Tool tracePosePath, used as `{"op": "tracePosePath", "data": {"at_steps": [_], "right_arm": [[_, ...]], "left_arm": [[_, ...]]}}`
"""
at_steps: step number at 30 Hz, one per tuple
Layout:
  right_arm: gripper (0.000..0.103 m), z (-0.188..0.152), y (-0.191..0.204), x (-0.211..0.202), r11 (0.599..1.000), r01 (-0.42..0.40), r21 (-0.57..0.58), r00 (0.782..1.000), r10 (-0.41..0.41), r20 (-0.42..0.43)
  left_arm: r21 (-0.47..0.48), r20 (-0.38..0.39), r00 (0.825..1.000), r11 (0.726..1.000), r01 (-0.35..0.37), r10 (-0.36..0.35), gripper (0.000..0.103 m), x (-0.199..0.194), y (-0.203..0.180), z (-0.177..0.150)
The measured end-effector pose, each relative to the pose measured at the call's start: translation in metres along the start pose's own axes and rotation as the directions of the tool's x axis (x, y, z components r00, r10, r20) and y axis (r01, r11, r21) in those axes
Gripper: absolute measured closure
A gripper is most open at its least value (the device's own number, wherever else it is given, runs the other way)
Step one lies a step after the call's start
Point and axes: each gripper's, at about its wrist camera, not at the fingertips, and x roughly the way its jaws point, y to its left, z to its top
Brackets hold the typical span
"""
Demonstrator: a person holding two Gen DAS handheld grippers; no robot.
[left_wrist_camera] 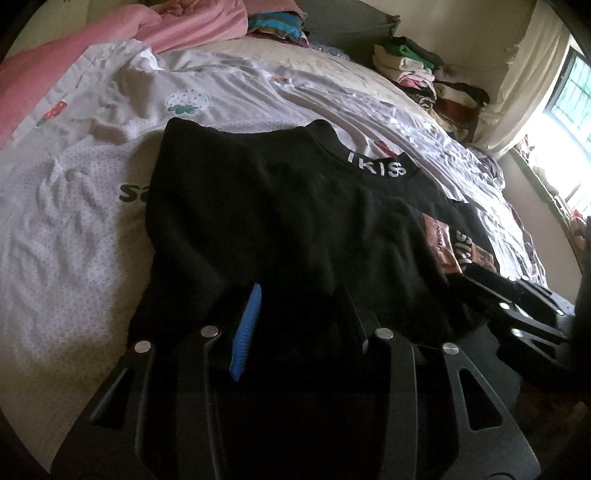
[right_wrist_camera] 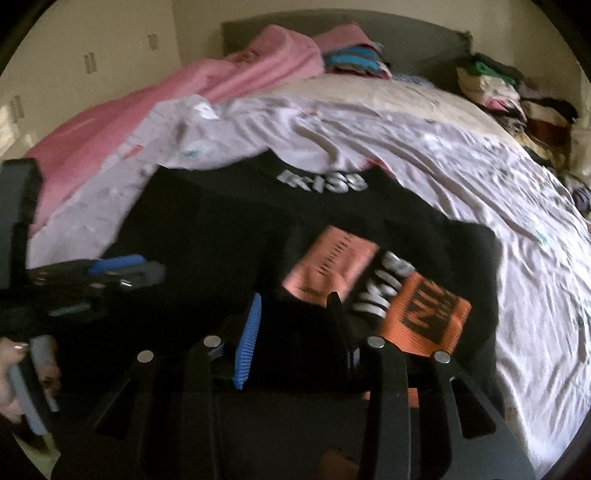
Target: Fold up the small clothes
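Observation:
A small black shirt (left_wrist_camera: pixel 280 221) with white lettering on its collar lies on the bed, partly folded, with an orange print showing at its right side (right_wrist_camera: pixel 424 314). My left gripper (left_wrist_camera: pixel 301 299) is open with its fingers spread over the shirt's near hem; its blue pad (left_wrist_camera: pixel 247 328) shows. My right gripper (right_wrist_camera: pixel 295 306) is open at the near edge by the orange print (right_wrist_camera: pixel 332 262). The right gripper also shows at the right of the left wrist view (left_wrist_camera: pixel 517 302). The left gripper shows at the left of the right wrist view (right_wrist_camera: pixel 122 269). The right wrist view is blurred.
The bed has a white strawberry-print sheet (left_wrist_camera: pixel 74 206). A pink blanket (left_wrist_camera: pixel 122 29) lies at the far left. Folded clothes (left_wrist_camera: pixel 424 77) are piled at the far right by the headboard (right_wrist_camera: pixel 388 40). A window (left_wrist_camera: pixel 569 92) is at the right.

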Motion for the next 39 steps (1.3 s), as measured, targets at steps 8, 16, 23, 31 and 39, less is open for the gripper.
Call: {"op": "tracePosePath", "data": {"at_steps": [8, 16, 23, 31, 39], "right_arm": [[0.070, -0.014, -0.017, 0.009, 0.998, -0.009, 0.061, 0.999, 0.012, -0.037], [0.064, -0.015, -0.015, -0.006, 0.997, -0.018, 0.079, 1.000, 0.017, 0.006], [0.047, -0.014, -0.013, -0.021, 0.996, -0.022, 0.086, 0.999, 0.019, 0.041], [0.024, -0.014, -0.019, -0.028, 0.994, 0.012, 0.112, 0.998, -0.018, 0.055], [0.007, -0.014, -0.027, -0.042, 0.989, 0.026, 0.145, 0.994, -0.042, 0.104]], "left_arm": [[0.003, -0.004, 1.000, 1.000, 0.008, -0.008, 0.070, -0.002, 0.001, -0.002], [0.021, -0.005, 1.000, 1.000, -0.007, 0.007, 0.070, -0.003, -0.002, -0.003], [0.024, -0.006, 1.000, 1.000, -0.010, 0.010, 0.070, -0.005, -0.004, -0.003], [0.026, -0.002, 1.000, 1.000, -0.004, 0.004, 0.065, -0.009, -0.007, -0.002], [0.028, 0.004, 1.000, 1.000, 0.008, -0.008, 0.054, -0.019, -0.012, -0.004]]}}
